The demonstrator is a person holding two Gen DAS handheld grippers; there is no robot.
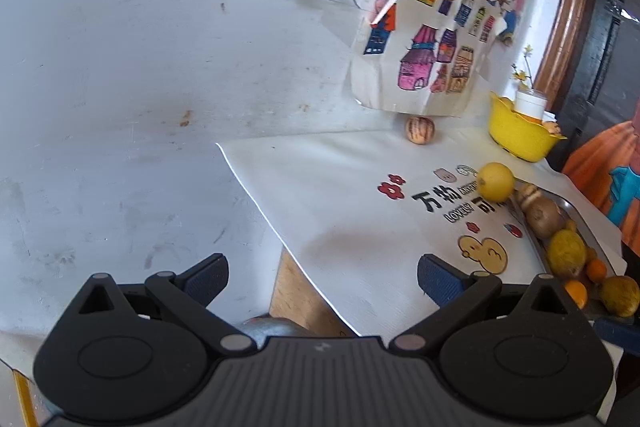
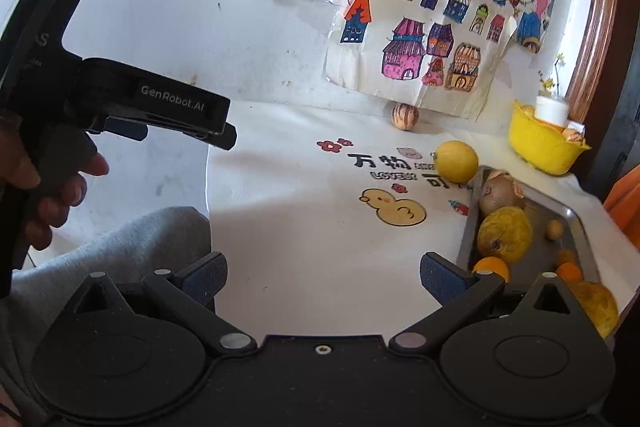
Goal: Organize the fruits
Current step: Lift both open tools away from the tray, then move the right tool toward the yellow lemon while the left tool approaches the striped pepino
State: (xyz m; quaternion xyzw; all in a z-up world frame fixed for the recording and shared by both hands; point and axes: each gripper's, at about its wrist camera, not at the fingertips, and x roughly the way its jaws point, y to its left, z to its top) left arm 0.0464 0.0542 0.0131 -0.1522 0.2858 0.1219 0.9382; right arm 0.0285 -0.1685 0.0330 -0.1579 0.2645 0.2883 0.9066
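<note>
I see a bench covered by a white cloth [image 2: 304, 259] printed with a duck and characters, set against a white wall hung with coloured drawings [image 2: 424, 39]. A metal tray [image 2: 576, 223] at the right holds mixed fruit; a yellow lemon [image 2: 456, 161] sits on the cloth touching its far corner, ahead and right of both tongs. A striped fruit [image 2: 405, 117] lies by the wall, a yellow bowl [image 2: 540, 147] beyond the tray. My left tongs [image 1: 322, 279] and right tongs [image 2: 323, 277] both gape wide, holding nothing.
</note>
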